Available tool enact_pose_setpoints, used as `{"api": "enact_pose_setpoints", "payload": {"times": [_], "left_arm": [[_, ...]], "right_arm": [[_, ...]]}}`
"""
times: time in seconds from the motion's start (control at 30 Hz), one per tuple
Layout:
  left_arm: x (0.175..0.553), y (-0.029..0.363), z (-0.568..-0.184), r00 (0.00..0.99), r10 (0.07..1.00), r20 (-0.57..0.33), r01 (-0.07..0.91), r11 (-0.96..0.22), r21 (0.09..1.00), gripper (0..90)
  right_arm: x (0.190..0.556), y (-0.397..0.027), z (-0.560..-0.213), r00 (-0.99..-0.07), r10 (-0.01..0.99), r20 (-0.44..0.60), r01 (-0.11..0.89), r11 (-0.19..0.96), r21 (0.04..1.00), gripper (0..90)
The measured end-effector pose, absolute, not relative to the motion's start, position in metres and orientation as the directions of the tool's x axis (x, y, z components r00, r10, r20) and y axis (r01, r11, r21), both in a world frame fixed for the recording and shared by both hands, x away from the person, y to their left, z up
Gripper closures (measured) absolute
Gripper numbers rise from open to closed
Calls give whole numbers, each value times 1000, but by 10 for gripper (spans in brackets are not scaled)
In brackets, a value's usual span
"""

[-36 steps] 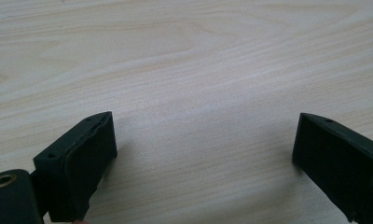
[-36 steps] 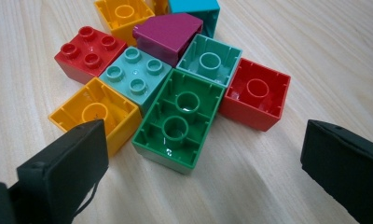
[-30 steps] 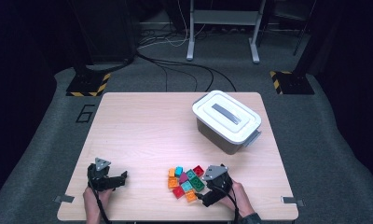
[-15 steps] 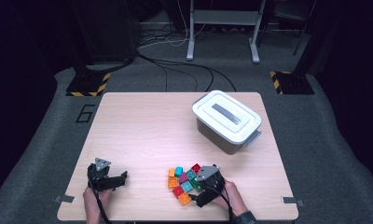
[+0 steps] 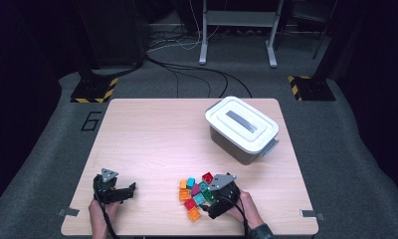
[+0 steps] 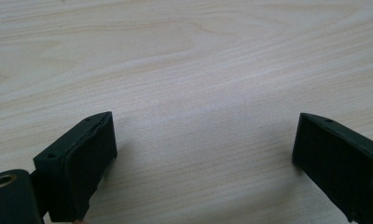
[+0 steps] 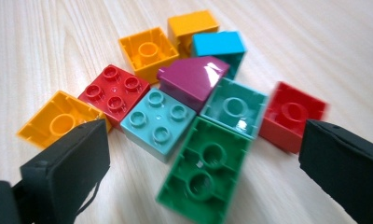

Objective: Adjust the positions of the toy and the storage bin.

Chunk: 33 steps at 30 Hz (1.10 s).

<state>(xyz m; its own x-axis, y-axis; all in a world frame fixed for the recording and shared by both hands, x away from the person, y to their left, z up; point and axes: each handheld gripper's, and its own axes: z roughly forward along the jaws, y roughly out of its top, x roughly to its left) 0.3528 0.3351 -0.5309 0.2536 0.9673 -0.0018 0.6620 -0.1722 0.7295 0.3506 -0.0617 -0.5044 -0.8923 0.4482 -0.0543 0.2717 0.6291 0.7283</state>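
A cluster of several toy bricks point(image 5: 196, 193) lies near the table's front edge, right of centre. In the right gripper view I see a green brick point(image 7: 208, 170) lying upside down, a light blue brick point(image 7: 157, 122), a purple sloped brick point(image 7: 192, 79), red bricks point(image 7: 113, 88) and orange bricks point(image 7: 146, 51). My right gripper point(image 5: 213, 201) point(image 7: 201, 163) hovers open right over the cluster, jaws spread on either side of the green brick. My left gripper point(image 5: 121, 192) point(image 6: 203, 154) rests open at the front left over bare wood, with nothing between its jaws.
A grey storage box with a white lid point(image 5: 242, 128) stands shut at the back right of the wooden table point(image 5: 152, 134). Dark carpet with cables and stand legs lies beyond the table's far edge.
My right gripper has slid left and a little forward, from beside the brick cluster to over it. The left gripper has stayed where it was.
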Motion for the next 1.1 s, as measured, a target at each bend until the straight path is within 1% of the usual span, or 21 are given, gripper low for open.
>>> {"api": "enact_pose_setpoints", "payload": {"times": [0.2,0.3,0.33,0.37,0.4,0.43,0.47,0.5,0.53,0.6,0.63,0.7,0.77,0.87,1.0,1.1], "left_arm": [[353,335,-531,253,968,-2,661,-172,730,59],[353,335,-531,253,968,-1,661,-172,730,59],[353,335,-531,253,967,-1,661,-173,730,59],[353,335,-531,253,967,0,661,-173,730,59],[353,335,-531,253,967,0,661,-173,730,59],[353,335,-531,256,967,2,662,-177,728,59],[353,335,-531,254,967,0,661,-174,729,59],[353,335,-531,253,967,0,661,-173,730,59],[353,335,-531,254,967,0,661,-173,730,59],[353,335,-531,254,967,0,661,-174,730,59],[353,335,-531,254,967,1,661,-174,730,59],[353,335,-531,254,967,0,661,-173,730,59],[353,335,-531,254,967,0,661,-174,730,59],[353,335,-531,257,966,3,661,-178,729,60],[353,335,-531,254,967,1,660,-174,731,62],[353,335,-531,257,966,3,662,-178,728,62]], "right_arm": [[349,-82,-498,-881,469,-65,279,626,728,25],[353,-90,-503,-870,491,-54,310,627,714,43],[354,-92,-506,-871,487,-60,306,635,709,51],[356,-94,-509,-876,480,-50,308,637,706,96],[356,-94,-509,-876,480,-50,308,637,706,96],[356,-95,-511,-883,469,-40,307,638,706,138],[355,-95,-512,-888,460,-32,305,638,707,158],[354,-95,-513,-893,448,-41,291,646,706,179],[352,-92,-514,-902,429,-45,276,654,704,232],[350,-85,-516,-917,393,-63,247,687,684,291],[350,-82,-518,-924,377,-68,232,692,684,310],[349,-80,-518,-925,374,-58,236,689,685,324],[349,-72,-518,-931,360,-53,226,686,691,366],[350,-65,-518,-938,344,-39,222,685,694,377],[351,-59,-519,-936,350,-41,223,678,700,384],[353,-53,-520,-934,355,-24,237,669,704,389]]}}
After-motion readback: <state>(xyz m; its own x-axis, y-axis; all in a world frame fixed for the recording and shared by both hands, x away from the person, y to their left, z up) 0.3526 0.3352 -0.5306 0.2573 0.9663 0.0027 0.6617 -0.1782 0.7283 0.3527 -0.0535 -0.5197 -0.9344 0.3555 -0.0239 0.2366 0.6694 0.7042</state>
